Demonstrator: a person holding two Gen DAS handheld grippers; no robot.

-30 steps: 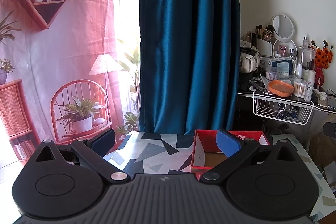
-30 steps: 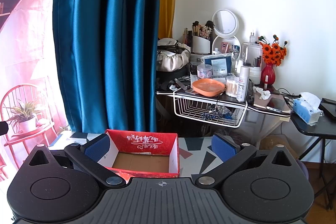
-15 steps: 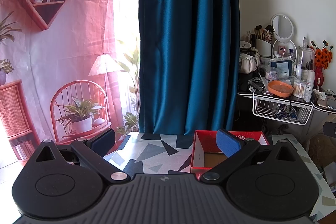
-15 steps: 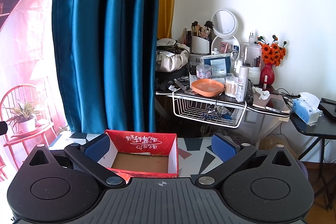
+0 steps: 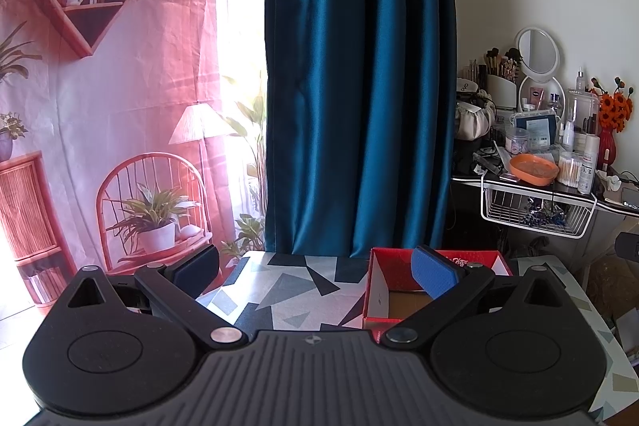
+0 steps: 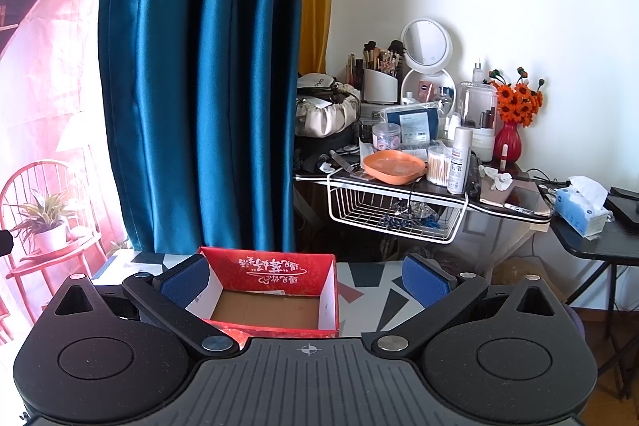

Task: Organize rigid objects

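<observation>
Here your left tongs [image 5: 315,268] are spread wide and hold nothing, above the patterned counter [image 5: 295,286]. Your right tongs [image 6: 305,278] are spread too, also bare, hanging over the red box [image 6: 271,268]. That box sits open on the counter, its cardboard floor showing nothing inside.

Both the left gripper [image 5: 315,272] and the right gripper [image 6: 305,284] have matte black linkage arms, silver pivot screws, blue textured pads [image 6: 425,284], round black discs and a ribbed grey base with a crosshair mark.
</observation>
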